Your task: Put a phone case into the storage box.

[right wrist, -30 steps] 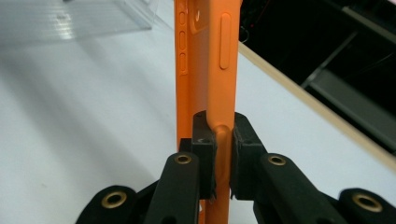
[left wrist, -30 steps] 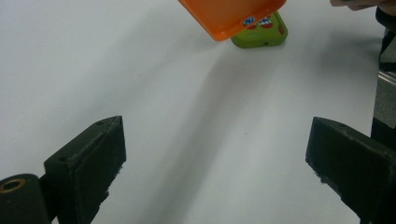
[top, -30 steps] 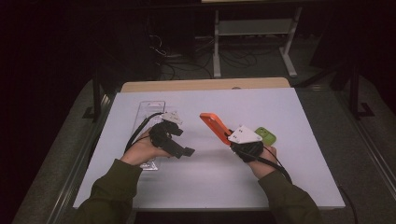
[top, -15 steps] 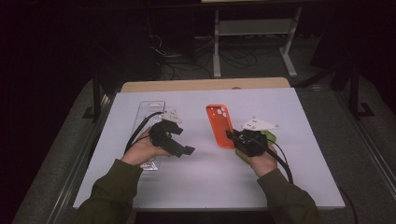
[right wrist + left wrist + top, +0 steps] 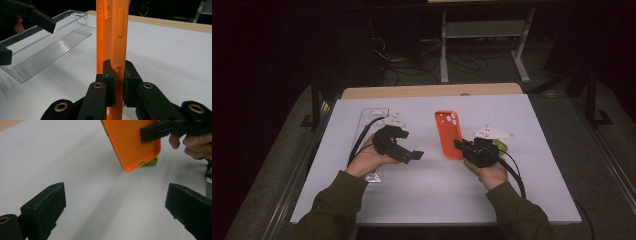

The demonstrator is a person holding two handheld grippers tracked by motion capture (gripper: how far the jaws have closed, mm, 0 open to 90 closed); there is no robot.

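Phone case (image 5: 449, 135) mid-table (image 5: 422, 200), clear tray (image 5: 371, 120) to its left, small object (image 5: 501, 146) right.

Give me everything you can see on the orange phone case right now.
The orange phone case looks like soft matte silicone or plastic, with a camera cutout near its far end, side button bumps and a port slot in its near end. No phone shows in its open side in the left gripper view. The right gripper is shut on one long edge near that end, holding it on edge. Its near corner sits low by a green object on the white table; contact there is unclear.
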